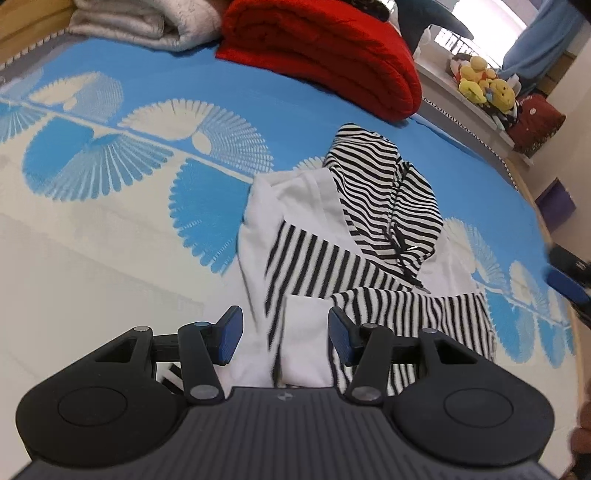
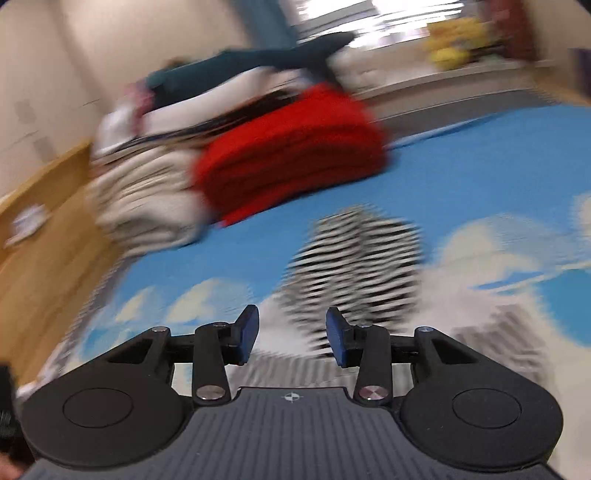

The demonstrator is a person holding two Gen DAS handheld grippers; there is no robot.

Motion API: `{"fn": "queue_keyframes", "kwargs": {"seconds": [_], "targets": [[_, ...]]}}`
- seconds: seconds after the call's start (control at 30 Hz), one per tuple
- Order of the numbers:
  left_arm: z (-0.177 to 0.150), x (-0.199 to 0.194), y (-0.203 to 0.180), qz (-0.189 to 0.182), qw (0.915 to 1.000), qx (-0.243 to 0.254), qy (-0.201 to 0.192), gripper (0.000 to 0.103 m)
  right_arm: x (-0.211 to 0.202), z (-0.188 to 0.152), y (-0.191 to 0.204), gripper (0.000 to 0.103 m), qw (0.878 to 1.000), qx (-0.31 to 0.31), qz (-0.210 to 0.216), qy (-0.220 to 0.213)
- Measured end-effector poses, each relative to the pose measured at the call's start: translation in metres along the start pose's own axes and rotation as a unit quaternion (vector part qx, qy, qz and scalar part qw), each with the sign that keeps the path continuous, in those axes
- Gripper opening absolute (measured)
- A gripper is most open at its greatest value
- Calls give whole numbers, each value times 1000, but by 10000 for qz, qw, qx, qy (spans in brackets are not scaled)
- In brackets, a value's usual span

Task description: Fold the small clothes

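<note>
A small hooded top (image 1: 354,236), white with black stripes, lies bunched and partly folded on the blue-and-white bedspread (image 1: 147,110). Its striped hood (image 1: 373,173) points away from me and a sleeve lies across the near part. My left gripper (image 1: 286,336) hovers over the top's near edge, jaws open, with cloth below them but nothing pinched. In the heavily blurred right wrist view, my right gripper (image 2: 293,338) is open above the same striped top (image 2: 354,266) and holds nothing. A blue pad of the right gripper (image 1: 565,282) shows at the right edge of the left wrist view.
A folded red blanket (image 1: 325,55) and a folded pale quilt (image 1: 147,22) lie at the far side of the bed. Yellow plush toys (image 1: 484,85) sit on a sill beyond the bed's right edge. A wooden frame (image 2: 48,229) borders the bed.
</note>
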State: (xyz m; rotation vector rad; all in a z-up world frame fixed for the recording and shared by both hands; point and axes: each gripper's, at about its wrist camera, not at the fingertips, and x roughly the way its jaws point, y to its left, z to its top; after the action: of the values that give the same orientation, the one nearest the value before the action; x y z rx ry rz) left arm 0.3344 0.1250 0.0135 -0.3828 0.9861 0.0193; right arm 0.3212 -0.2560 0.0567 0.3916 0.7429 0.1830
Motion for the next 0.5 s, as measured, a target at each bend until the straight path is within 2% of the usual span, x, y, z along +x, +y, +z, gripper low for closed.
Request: {"fn": "queue_keyframes", "kwargs": {"seconds": [0.07,0.1,0.13,0.2,0.23,0.3,0.4,0.47,0.5], "targets": [[-3,6,0,-155,9998,-101,99,45,-19,6,-15,45,9978,377,-542,24],[-5,10,-1,-237,9995,-118,165,28,-29,4,-23,48,9959,571,-694,-59],[-8,15,-3,-295,9992,-96,246,17,-37,1,-33,52,9948,708,-705,-175],[-13,24,-7,-297,9990,-34,344,13,-49,-15,-54,54,9933,796,-714,-427],[-16,28,-9,-290,9989,-15,364,13,-48,-24,-64,54,9922,738,-921,-397],[-21,38,-10,-256,9987,-35,449,13,-34,-31,-76,53,9879,791,-1332,11],[-24,57,-8,-216,9980,-225,546,13,-29,-27,-95,53,9873,1121,-1116,114],[-24,68,-7,-172,9975,-366,582,14,-22,-20,-100,53,9898,843,-1130,209],[-24,73,-5,-121,9973,-441,582,18,-20,-16,-102,53,9907,667,-1161,235]]}}
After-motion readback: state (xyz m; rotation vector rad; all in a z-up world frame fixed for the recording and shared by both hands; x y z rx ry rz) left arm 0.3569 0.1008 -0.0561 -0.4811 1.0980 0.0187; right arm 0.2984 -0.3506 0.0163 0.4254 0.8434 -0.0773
